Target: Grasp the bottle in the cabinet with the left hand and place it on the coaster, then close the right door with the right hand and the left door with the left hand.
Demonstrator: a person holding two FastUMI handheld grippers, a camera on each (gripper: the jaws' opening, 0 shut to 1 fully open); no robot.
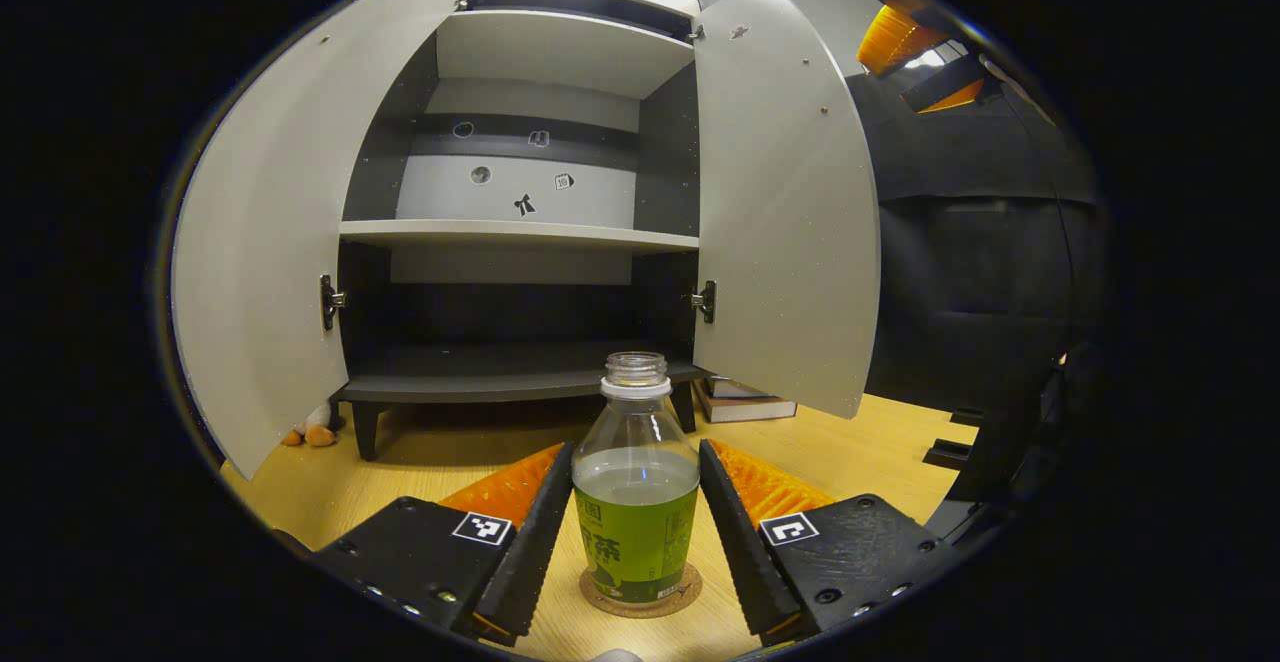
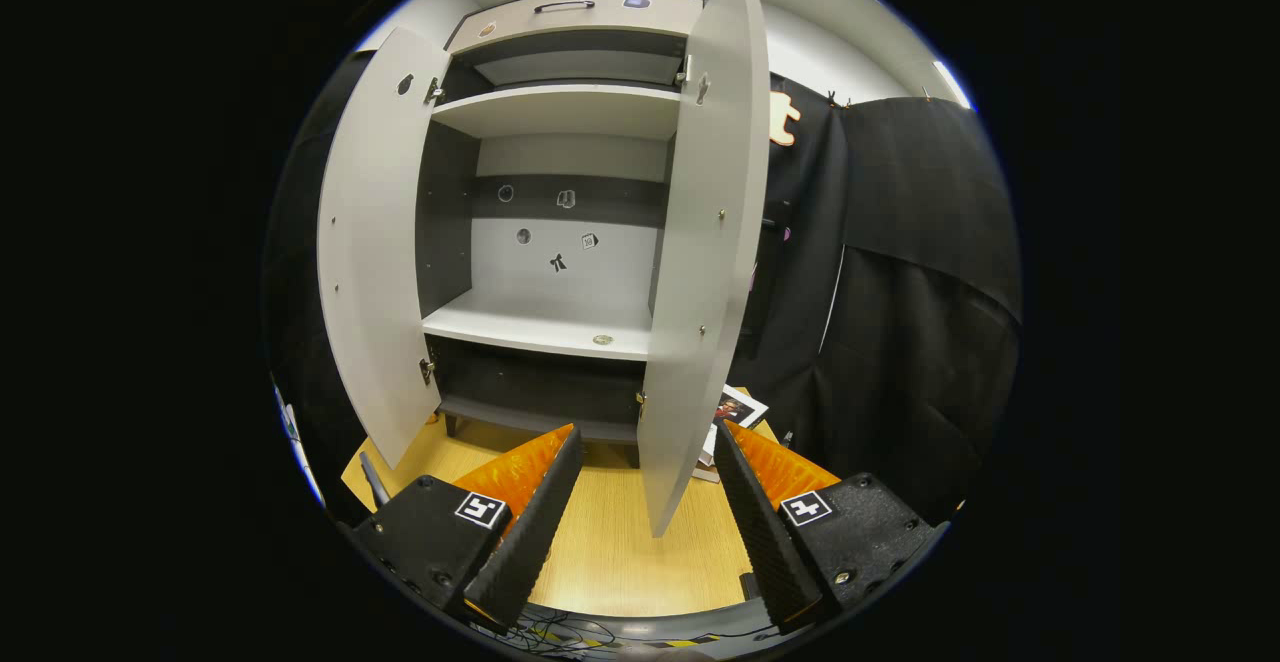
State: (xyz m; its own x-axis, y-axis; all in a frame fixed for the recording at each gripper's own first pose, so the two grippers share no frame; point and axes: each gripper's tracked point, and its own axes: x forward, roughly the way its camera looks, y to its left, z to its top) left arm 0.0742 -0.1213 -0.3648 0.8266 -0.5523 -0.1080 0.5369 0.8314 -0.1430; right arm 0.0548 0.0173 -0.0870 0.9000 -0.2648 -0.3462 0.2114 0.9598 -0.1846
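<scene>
While the bottle (image 1: 636,487) stands upright on the coaster (image 1: 641,592), mouth up, long axis vertical | left gripper (image 1: 636,532) fingers spread beside it, apart | right gripper (image 2: 640,522) fingers spread, empty | both cabinet (image 2: 560,242) doors open

Capless green-labelled bottle (image 1: 636,502) upright on round coaster (image 1: 641,597); both grey cabinet doors (image 1: 785,212) open; liquid perhaps half-full.

1. The bottle (image 1: 636,502) has a green label with dark letters.
2. The left gripper (image 1: 635,445) and the right gripper (image 2: 648,429) each carry two black-and-white square signs (image 1: 482,528).
3. Little stickers (image 1: 524,205) on the cabinet (image 1: 520,192) back wall are too small to read.
</scene>
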